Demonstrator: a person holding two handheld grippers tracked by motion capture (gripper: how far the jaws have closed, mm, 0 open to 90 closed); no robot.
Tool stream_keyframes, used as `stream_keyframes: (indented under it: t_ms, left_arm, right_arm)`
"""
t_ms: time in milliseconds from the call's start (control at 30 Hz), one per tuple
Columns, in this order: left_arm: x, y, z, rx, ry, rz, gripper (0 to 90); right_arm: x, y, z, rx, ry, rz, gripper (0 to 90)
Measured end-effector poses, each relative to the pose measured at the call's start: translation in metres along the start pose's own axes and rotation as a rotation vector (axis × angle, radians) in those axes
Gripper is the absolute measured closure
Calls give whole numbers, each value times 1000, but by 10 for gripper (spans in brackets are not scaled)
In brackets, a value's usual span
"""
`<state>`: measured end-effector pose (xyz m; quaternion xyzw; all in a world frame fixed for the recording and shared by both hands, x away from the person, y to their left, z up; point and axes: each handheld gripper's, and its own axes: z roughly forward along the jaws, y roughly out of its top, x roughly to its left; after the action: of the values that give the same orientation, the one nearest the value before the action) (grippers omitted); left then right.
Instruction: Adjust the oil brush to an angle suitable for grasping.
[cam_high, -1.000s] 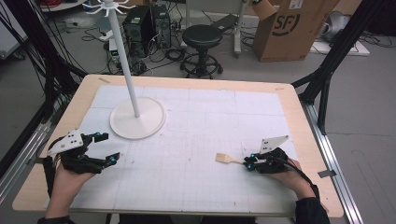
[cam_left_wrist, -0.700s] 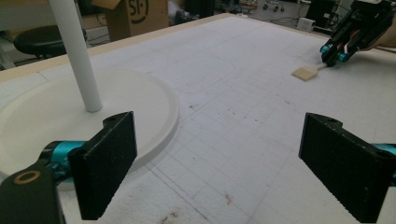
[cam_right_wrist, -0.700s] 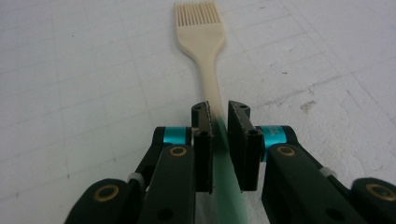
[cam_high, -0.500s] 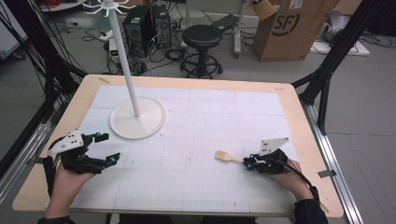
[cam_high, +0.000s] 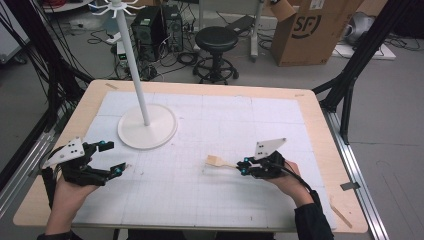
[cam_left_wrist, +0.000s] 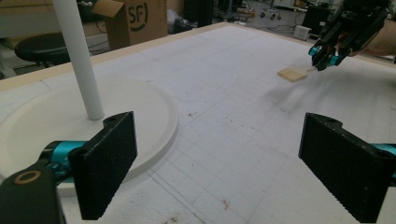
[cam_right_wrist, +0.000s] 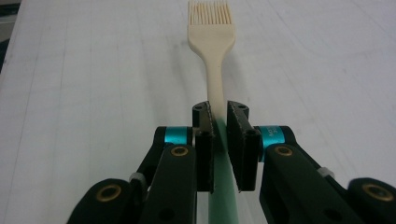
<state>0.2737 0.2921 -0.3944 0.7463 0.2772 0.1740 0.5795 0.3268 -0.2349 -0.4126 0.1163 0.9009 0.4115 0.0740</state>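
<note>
**Right gripper view: brush pinched by a thin handle, head hanging free**

Right gripper view has the right gripper (cam_right_wrist: 218, 140) closed on the brush (cam_right_wrist: 211, 42), its two black jaws pressed either side of the slim handle where the pale stem turns green. The bristled head points straight ahead, well beyond the jaws. In the high view the same brush (cam_high: 216, 161) sits near the middle of the white mat (cam_high: 200, 200), head toward the left, and the shadow beneath it suggests it is lifted a little off the surface, though I cannot be sure.

The main risk, as I judge it, is the brush pivoting in the grip: the handle is narrow and smooth-looking, the jaws hold it at one short stretch, and the head's weight lies far out front. A quick swing or tilt of the hand could let it droop, twist or slip out.

The left gripper (cam_high: 107, 159) rests with its jaws wide apart, holding nothing, just beside the round base of the white stand (cam_high: 147, 125). A careless reach from there could knock the stand's tall pole (cam_left_wrist: 79, 56), or cross paths with the other gripper.
</note>
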Motion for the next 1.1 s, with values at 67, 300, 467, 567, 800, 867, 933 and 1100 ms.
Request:
stream_keyframes:
  t_ms: [67,300,467,567,800,867,933,1100]
  left_arm:
    - [0,1,-1,-2,-1,2,121]
    - [0,5,-7,-15,-4,9,122]
    - [0,6,-11,-31,-7,4,123]
    - [1,6,-12,-31,-12,9,123]
    - [0,6,-14,-34,-17,1,123]
    - [0,5,-14,-32,-16,0,123]
    - [0,5,-14,-28,-19,3,123]
    - [-1,4,-13,-26,-22,2,123]
  right_arm:
    - [0,4,4,-3,9,-3,820]
    - [3,47,42,-11,66,-52,820]
    - [12,80,76,-5,110,-97,820]
    - [17,96,96,2,138,-115,819]
    - [29,122,135,17,199,-143,819]
    - [32,128,146,21,210,-148,819]
    - [36,132,159,41,215,-148,818]
    - [40,136,176,58,220,-148,818]
